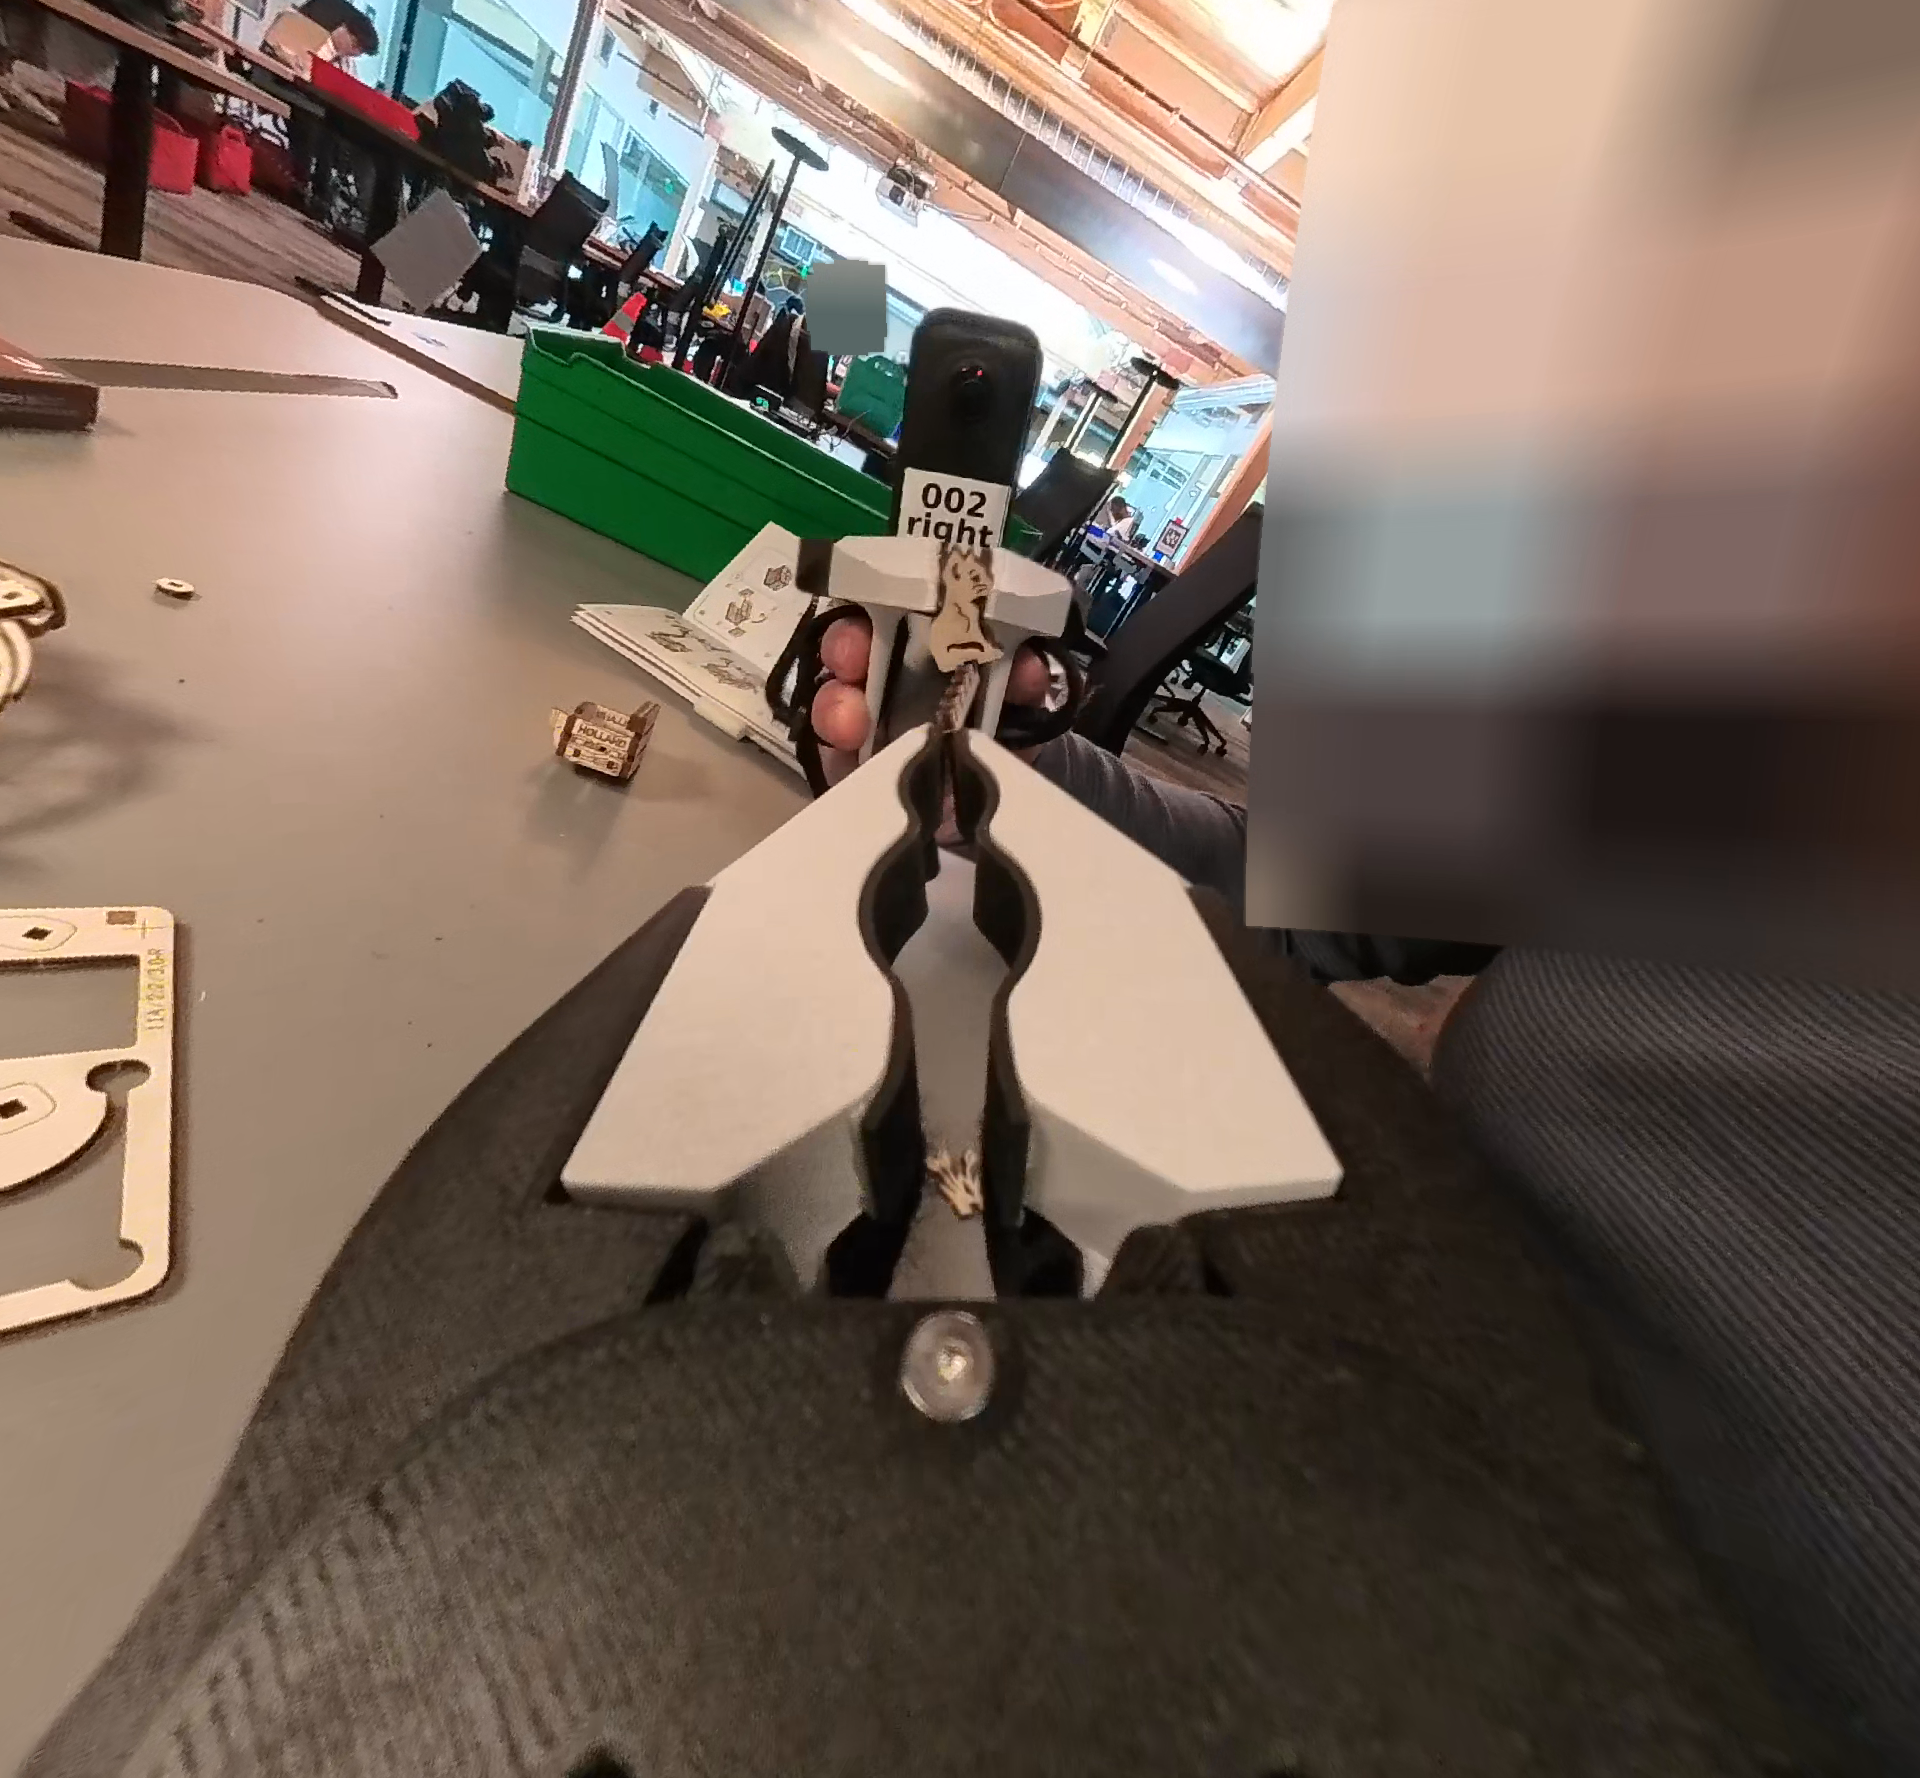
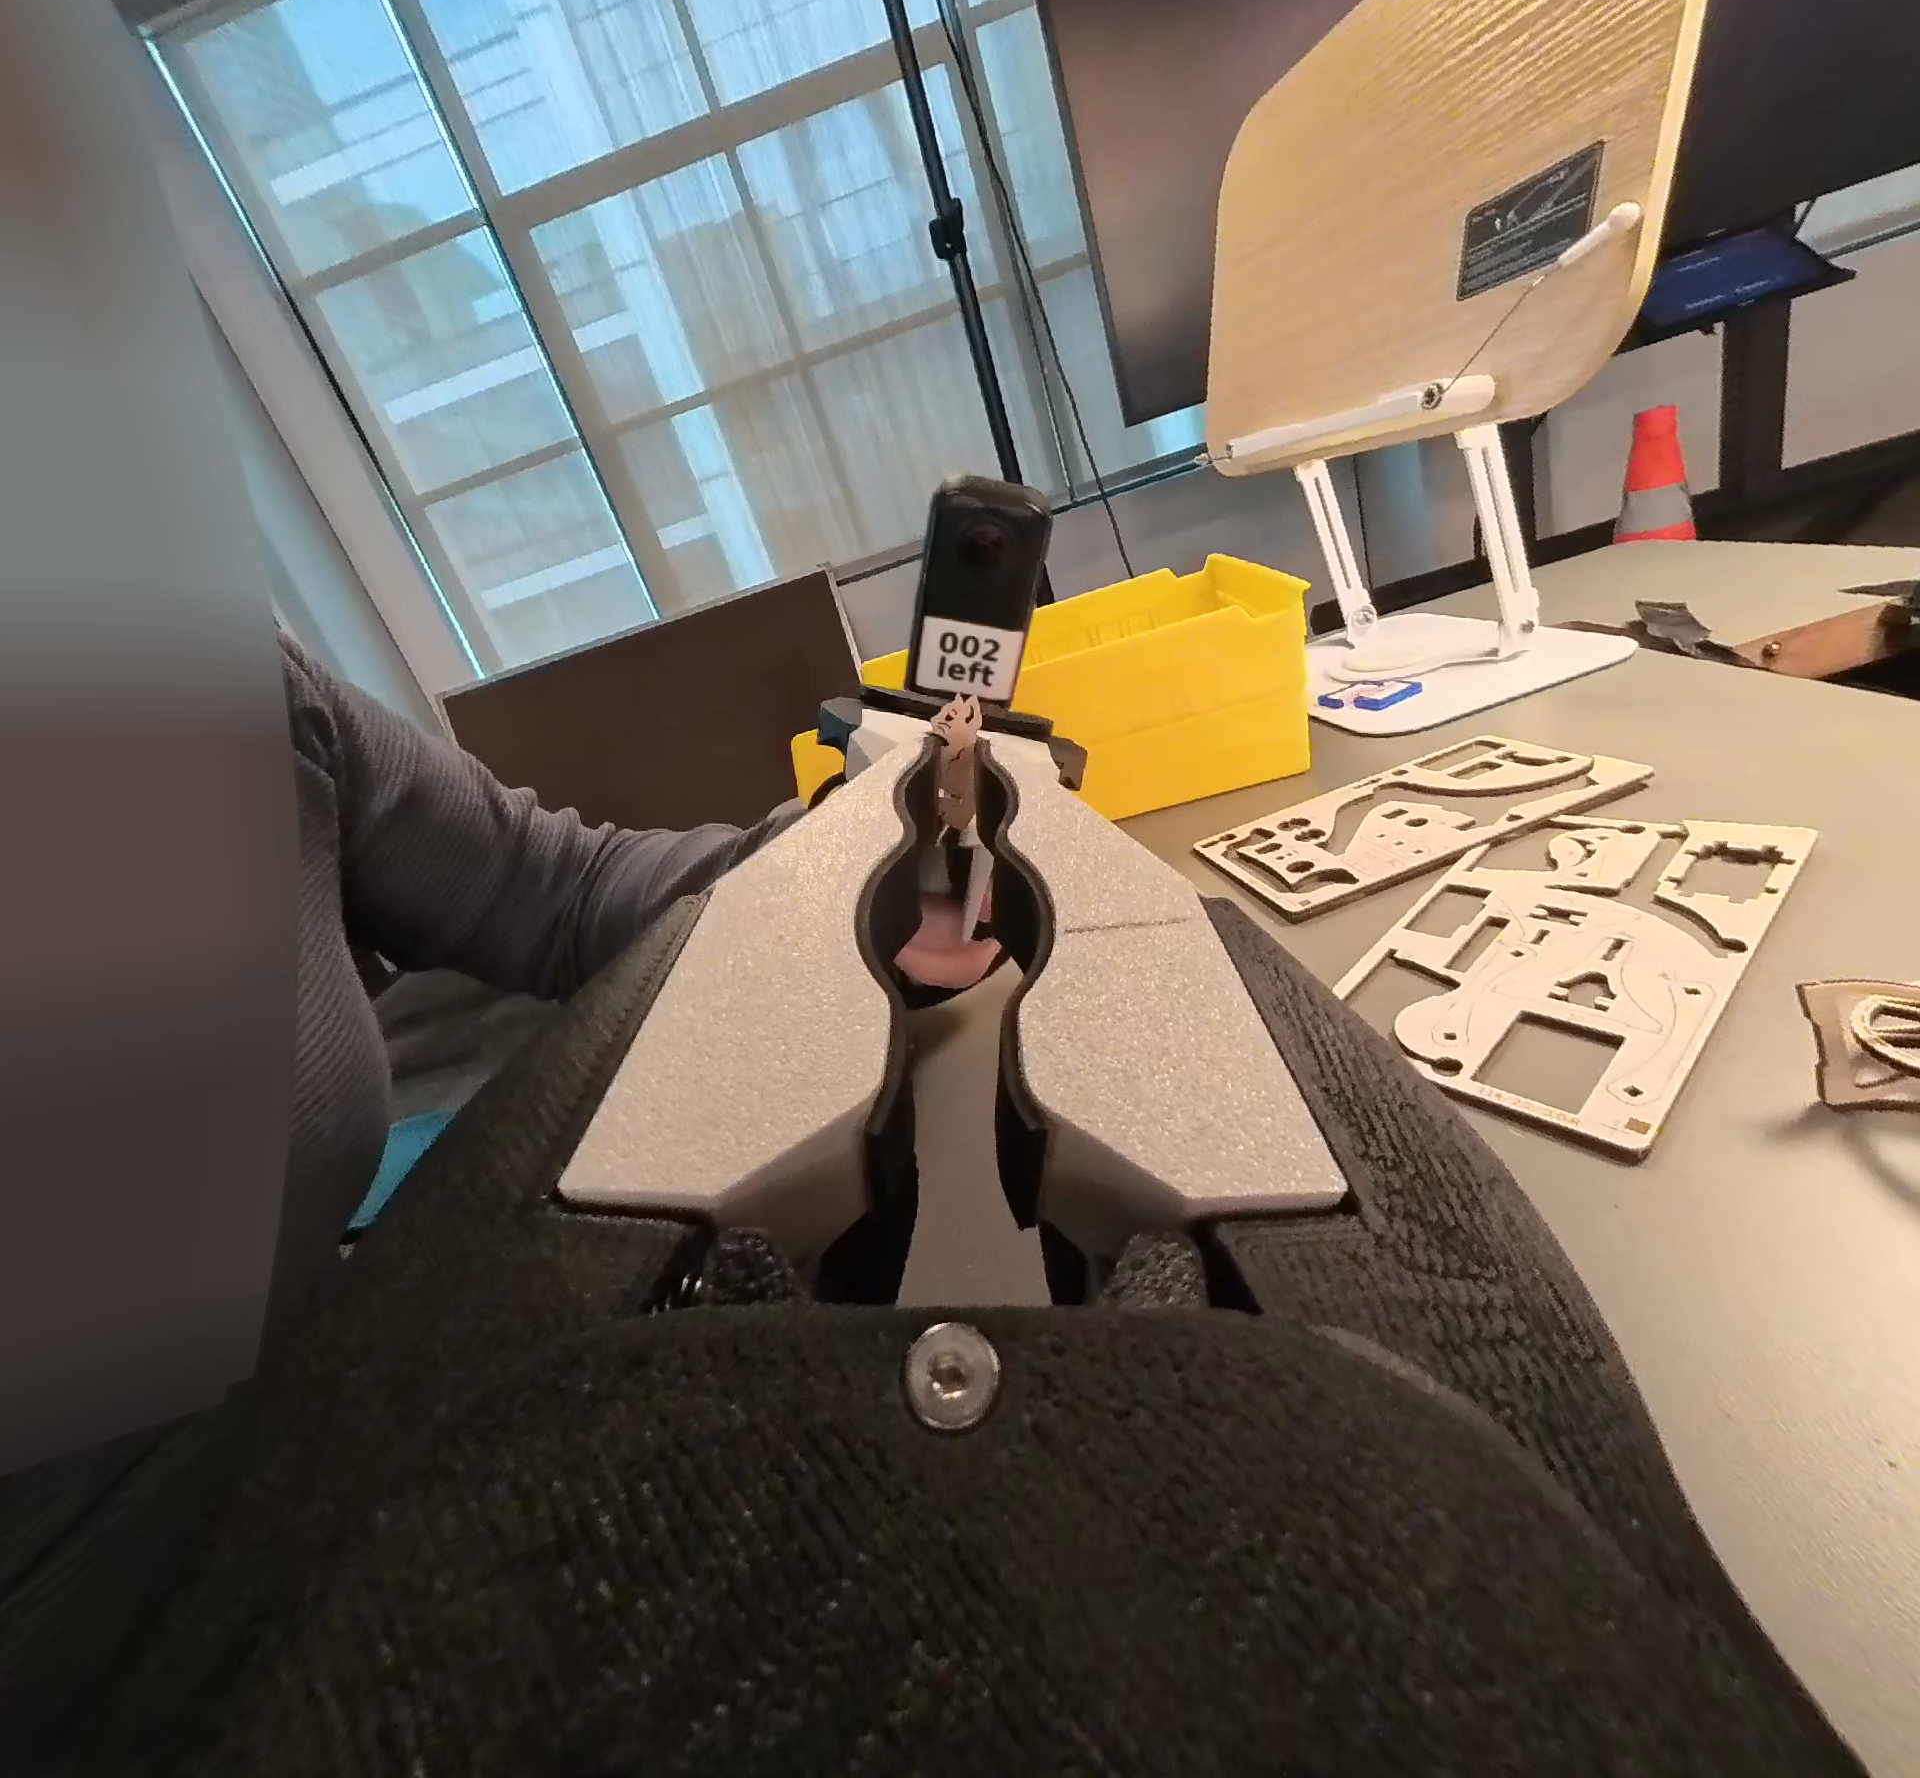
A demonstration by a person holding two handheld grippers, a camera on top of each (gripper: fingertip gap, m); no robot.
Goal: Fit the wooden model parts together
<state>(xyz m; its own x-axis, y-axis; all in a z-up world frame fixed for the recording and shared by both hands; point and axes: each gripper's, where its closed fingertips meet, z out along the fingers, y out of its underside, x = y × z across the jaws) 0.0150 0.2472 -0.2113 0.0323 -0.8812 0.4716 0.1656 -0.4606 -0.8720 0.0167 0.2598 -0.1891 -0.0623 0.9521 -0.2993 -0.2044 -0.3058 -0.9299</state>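
Note:
The two grippers face each other tip to tip above the grey table (image 1: pixel 312 689). My right gripper (image 2: pixel 954 760) is shut on a small cat-shaped wooden piece (image 2: pixel 956 729), which also shows in the left wrist view (image 1: pixel 964 614) standing upright in the right gripper (image 1: pixel 961 632). My left gripper (image 1: pixel 951 739) is shut on a thin dark wooden part (image 1: pixel 961 698) that reaches up to the base of the cat piece. Whether the two parts are joined is hidden by the fingertips. A small pale wooden scrap (image 1: pixel 961 1193) lies deep between the left fingers.
Green bins (image 1: pixel 665 450), an instruction booklet (image 1: pixel 707 637), a small assembled wooden block (image 1: pixel 608 741) and a punched-out wooden sheet (image 1: pixel 73 1105) lie to the left. A yellow bin (image 2: pixel 1143 679), two wooden part sheets (image 2: pixel 1558 980), a book stand (image 2: pixel 1455 222) and the person's sleeve (image 2: pixel 468 845) are nearby. My two grippers' fingertips are within a few centimetres of each other.

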